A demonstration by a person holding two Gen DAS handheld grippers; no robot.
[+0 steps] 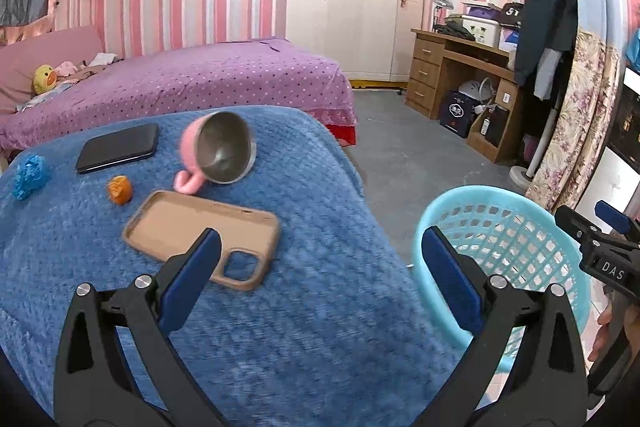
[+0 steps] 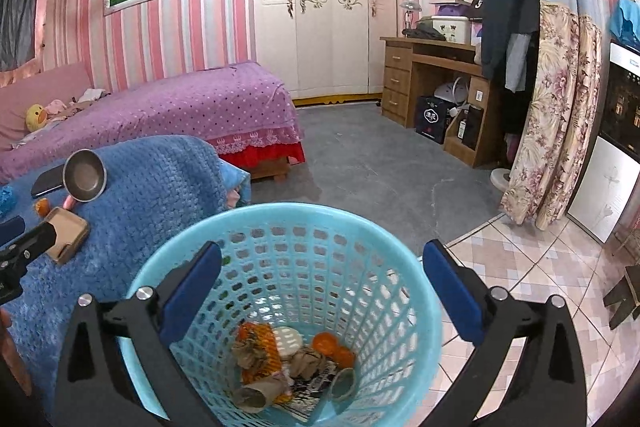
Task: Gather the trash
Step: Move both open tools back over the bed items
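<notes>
right tool empty over the bin, left tool lining up the next scrap

your right tool (image 2: 322,281) sits above the blue basket (image 2: 416,255) with its jaws spread wide and nothing between them, and the trash pile (image 2: 280,359) is down at the bottom. so i'd say that drop is done. your left tool (image 1: 320,277) is wide open too and empty, hovering over the near part of the blue blanket worktop (image 1: 304,339).

what looks like trash up there: the orange scrap (image 1: 119,189) and the blue crumpled bit (image 1: 30,175), both toward the far left edge, well apart from the left tool. the phone case (image 1: 202,233) lies just ahead of its left finger, the tipped pink cup (image 1: 218,151) beyond that, the black phone (image 1: 118,147) near the far edge.

tip: swing left past the case, come down straddling the orange scrap, and don't clip the cup.
</notes>
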